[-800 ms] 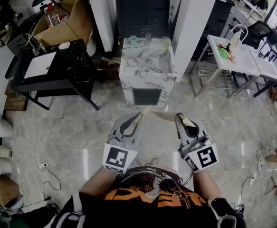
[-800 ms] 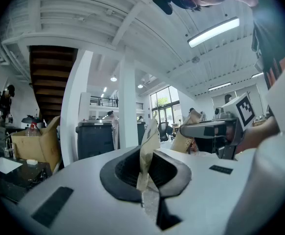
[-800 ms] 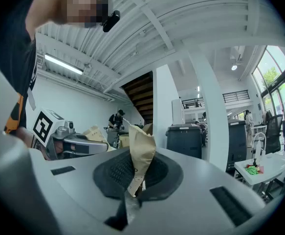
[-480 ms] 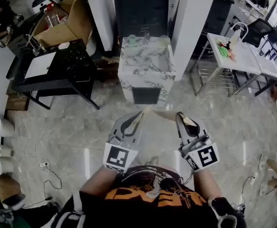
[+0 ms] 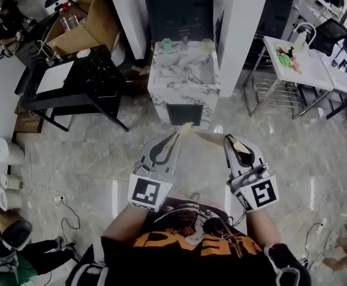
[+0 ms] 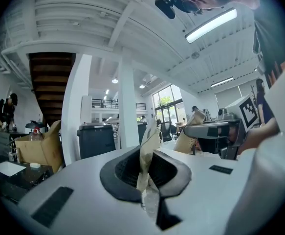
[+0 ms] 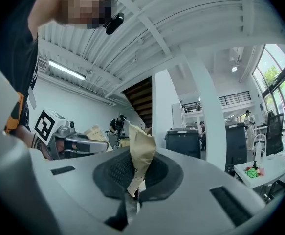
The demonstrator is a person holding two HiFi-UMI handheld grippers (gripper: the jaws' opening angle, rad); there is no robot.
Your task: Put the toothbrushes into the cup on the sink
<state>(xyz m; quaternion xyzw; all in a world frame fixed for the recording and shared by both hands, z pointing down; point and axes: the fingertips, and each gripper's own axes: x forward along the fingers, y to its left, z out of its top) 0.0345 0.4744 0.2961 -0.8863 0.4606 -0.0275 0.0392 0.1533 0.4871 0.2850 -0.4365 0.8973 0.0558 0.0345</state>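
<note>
I'm carrying: left gripper (image 5: 168, 143) and right gripper (image 5: 235, 145) each clamp 1 wrapped toothbrush (image 5: 184, 128); next, reach the cup (image 5: 166, 43) on the sink (image 5: 185, 79).

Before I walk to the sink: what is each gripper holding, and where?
Left gripper pinches a tan papery strip near its lower end; right gripper pinches a second strip likewise.
</note>
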